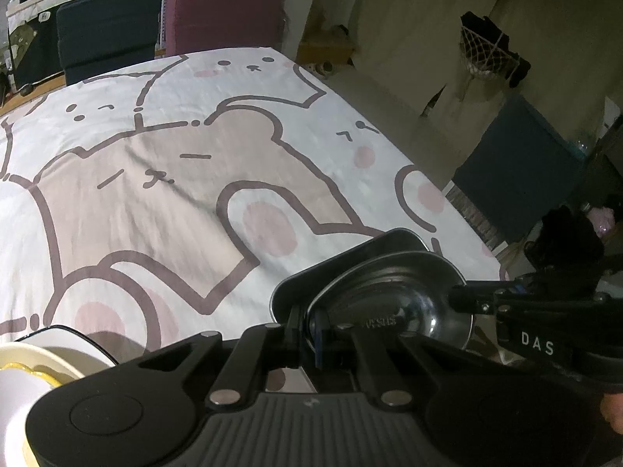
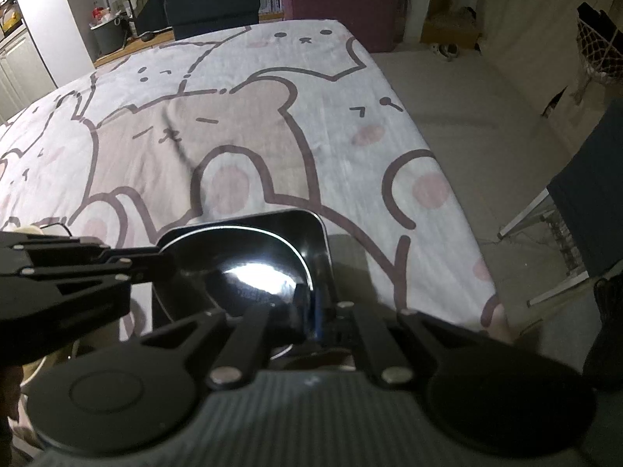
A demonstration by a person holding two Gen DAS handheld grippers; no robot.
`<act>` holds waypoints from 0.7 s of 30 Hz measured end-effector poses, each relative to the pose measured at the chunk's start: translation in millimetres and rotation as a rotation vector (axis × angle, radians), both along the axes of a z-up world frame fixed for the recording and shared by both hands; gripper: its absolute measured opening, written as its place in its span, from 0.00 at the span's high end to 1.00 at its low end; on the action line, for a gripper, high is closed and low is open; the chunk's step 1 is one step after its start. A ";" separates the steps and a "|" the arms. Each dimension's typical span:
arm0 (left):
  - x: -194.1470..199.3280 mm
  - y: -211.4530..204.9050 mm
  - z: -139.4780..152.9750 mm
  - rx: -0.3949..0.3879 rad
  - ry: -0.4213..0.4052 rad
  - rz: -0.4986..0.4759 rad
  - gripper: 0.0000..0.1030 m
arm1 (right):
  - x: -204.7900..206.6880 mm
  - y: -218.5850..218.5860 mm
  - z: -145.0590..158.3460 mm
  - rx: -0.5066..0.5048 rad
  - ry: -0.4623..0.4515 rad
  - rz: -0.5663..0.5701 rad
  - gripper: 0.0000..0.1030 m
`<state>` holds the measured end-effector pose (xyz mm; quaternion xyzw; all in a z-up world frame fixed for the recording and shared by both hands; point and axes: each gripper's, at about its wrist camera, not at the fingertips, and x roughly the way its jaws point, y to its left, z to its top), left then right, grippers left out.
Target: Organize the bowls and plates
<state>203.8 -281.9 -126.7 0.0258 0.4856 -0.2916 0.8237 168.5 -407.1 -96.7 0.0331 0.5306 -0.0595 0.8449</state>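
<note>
the table (image 2: 272, 124), covered by a cartoon-bear cloth (image 1: 163, 202), fills both views and is bare across its far half; all the tableware sits at the near edge. a cream dish with a yellow rim (image 1: 35, 366) lies at the near left corner in the left wrist view. a dark square tray (image 2: 307, 229) rests on the cloth near the right-hand edge. a glossy black bowl (image 2: 241, 268) is held just above the tray, tilted, its far rim overlapping the tray's interior.

the left gripper (image 1: 307, 334) is clenched on the bowl's left rim. the right gripper (image 2: 311, 311) is clenched on the opposite rim; in the left wrist view it reaches in from the right (image 1: 467, 297).

governing relation: the tray lies directly below and slightly beyond the bowl. both grippers are equally near, one per side. the judged step is lowering the bowl into the tray; whether the bowl already touches it cannot be determined.
</note>
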 end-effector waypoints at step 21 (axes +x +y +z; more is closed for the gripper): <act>4.8 -7.1 -7.5 0.024 -0.001 -0.011 0.95 | 15.5 -0.8 -22.6 -0.005 0.076 -0.014 0.94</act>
